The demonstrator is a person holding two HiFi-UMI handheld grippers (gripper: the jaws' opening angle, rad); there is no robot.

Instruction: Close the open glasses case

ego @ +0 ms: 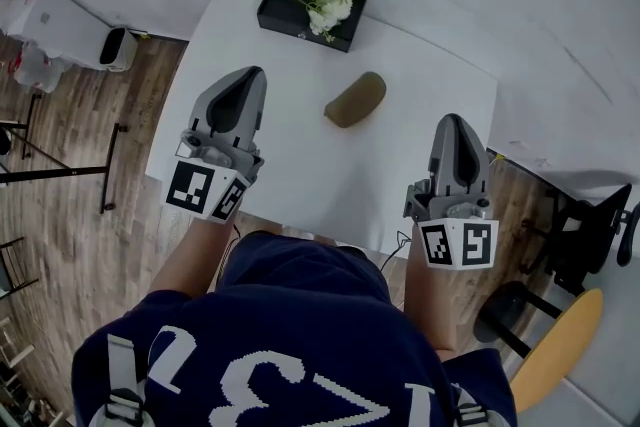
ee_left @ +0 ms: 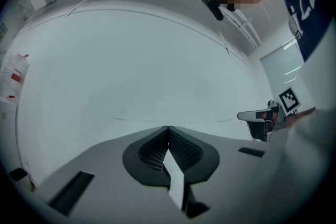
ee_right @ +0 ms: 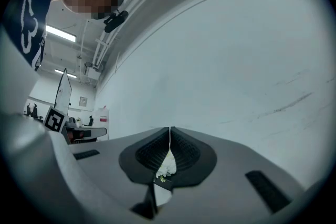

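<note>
A white square table (ego: 300, 165) stands on a wood-plank floor (ego: 60, 215); a shut olive-brown oval glasses case (ego: 355, 100) lies near its middle. A black rectangular box (ego: 290, 15) topped with white flowers (ego: 330, 0) sits at the far edge.

Your glasses case (ego: 355, 100) is a smooth, oblong shell in a dull olive-brown with rounded ends. From the head view it reads as one closed pod, lid down on its base. It lies flat on the white tabletop (ego: 300, 175), turned on a diagonal: one end points away and towards your right tool (ego: 452, 122), and the broader end sits nearer you, towards your left tool (ego: 250, 75). The case lies between the two tools and beyond the tips of both, somewhat closer to the left one. It is apart from both tools and touches neither.
</note>
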